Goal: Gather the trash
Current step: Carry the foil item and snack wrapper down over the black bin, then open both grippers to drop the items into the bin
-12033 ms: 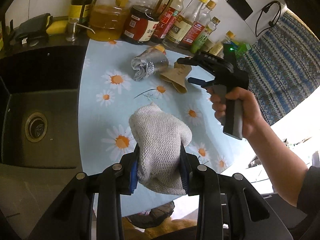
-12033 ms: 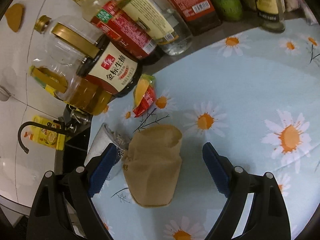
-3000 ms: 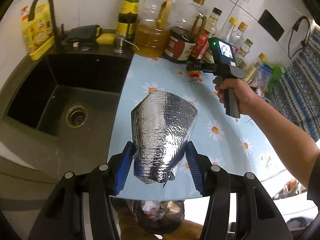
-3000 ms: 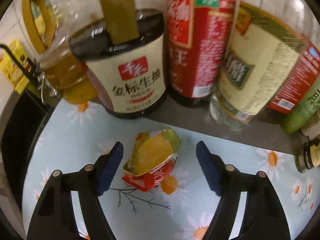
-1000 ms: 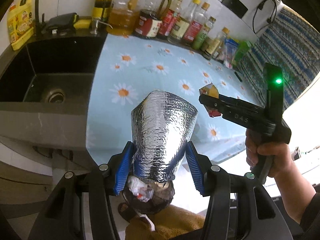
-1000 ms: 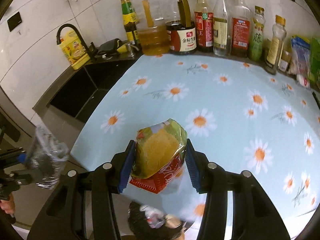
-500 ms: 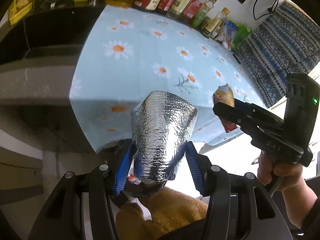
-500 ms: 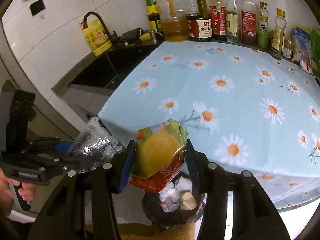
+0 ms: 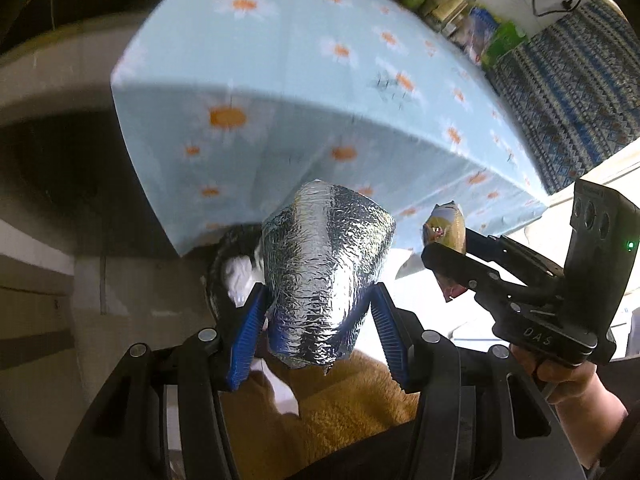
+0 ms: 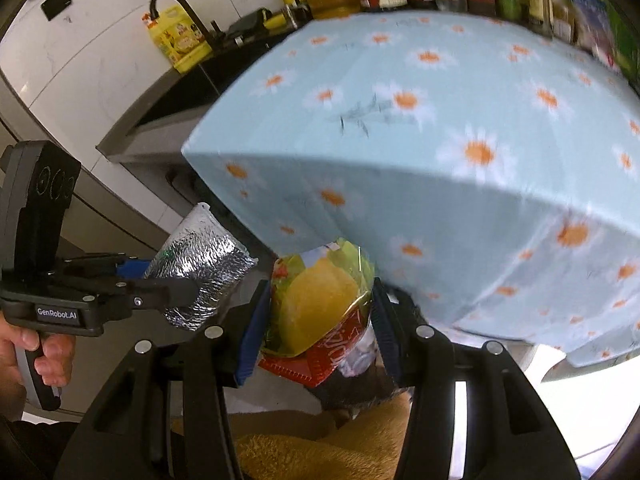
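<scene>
1. The left claw (image 9: 320,332) is clamped on a crumpled foil bag (image 9: 324,272); the right claw (image 10: 316,320) is clamped on a yellow-and-red snack wrapper (image 10: 320,308).
2. Both pieces hang off the counter (image 10: 440,120) edge, above a dark trash bin (image 9: 228,264) already holding white scraps.
3. The step looks like the drop: each claw needs centring over the bin mouth, then parting.
4. Both hands tip steeply downward, side by side; the right hand (image 9: 560,380) grips its handle.
</scene>
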